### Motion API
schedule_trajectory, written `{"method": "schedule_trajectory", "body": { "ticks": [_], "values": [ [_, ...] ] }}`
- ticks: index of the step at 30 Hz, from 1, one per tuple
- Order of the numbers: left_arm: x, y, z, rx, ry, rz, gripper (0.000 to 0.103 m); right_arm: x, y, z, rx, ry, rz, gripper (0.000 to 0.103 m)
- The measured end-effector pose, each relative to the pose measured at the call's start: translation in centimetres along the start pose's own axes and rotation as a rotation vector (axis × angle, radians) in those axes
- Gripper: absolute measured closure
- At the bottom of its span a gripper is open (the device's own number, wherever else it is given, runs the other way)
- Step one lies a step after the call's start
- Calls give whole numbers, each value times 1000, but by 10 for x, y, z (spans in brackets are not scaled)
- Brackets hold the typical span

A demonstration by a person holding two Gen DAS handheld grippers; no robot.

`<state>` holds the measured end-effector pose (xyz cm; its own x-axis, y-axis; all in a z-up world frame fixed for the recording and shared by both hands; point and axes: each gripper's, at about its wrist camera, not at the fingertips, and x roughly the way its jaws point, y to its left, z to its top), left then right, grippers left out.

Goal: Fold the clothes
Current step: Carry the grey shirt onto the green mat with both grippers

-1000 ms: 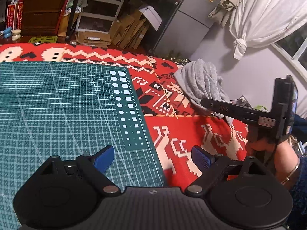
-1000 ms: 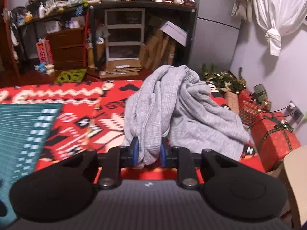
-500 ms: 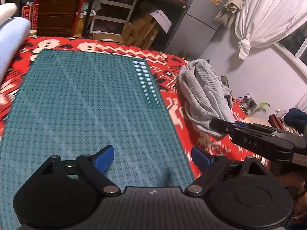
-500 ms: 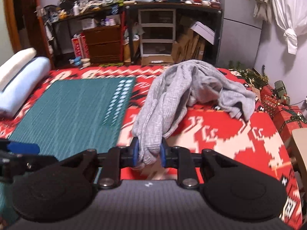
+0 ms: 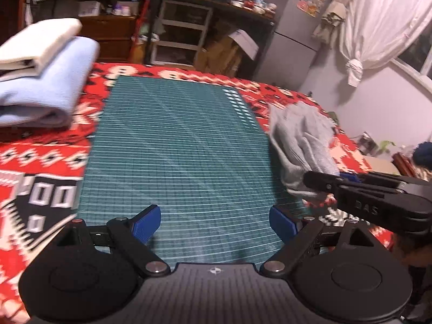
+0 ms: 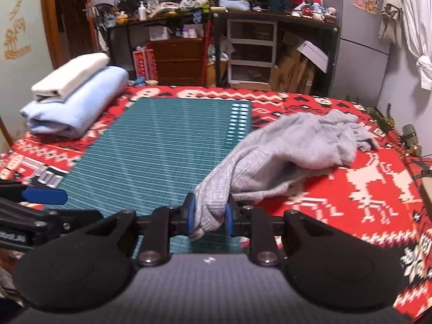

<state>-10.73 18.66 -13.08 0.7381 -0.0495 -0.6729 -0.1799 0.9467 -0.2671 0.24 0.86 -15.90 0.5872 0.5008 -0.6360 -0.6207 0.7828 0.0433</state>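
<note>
- My right tongs pinch a bunched edge of the grey garment, centre-right of frame, trailing over the bed.
- My left tongs are spread, empty.
- It looks soft and limp; I'd grip a hem.

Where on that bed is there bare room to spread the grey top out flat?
The green gridded cutting mat lies bare, bordered by the folded pale blue blanket on its left and the crumpled grey knit garment on its right. The red patterned bedspread beyond the garment is partly free too.

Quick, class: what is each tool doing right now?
Left tool: open, empty.
Right tool: closed on the grey garment.
</note>
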Motion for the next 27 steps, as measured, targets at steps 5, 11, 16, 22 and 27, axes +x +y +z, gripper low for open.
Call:
{"method": "schedule_trajectory", "body": {
  "ticks": [5, 11, 16, 22, 27],
  "values": [
    [-30, 24, -7, -46, -43, 36, 15, -12, 43, -5, -81, -2, 62, 79],
    [-59, 48, -12, -70, -88, 93, 15, -19, 90, 0, -169, -9, 157, 79],
    [-65, 54, -16, -78, -82, 98, 15, -15, 92, 2, -143, 12, 169, 75],
    [-57, 38, -17, -18, -79, 60, 15, -24, 55, -2, -37, 5, 182, 51],
    [-48, 20, -22, 80, -69, 11, 28, -39, 28, -6, -46, -21, 172, 41]
  ]
}}
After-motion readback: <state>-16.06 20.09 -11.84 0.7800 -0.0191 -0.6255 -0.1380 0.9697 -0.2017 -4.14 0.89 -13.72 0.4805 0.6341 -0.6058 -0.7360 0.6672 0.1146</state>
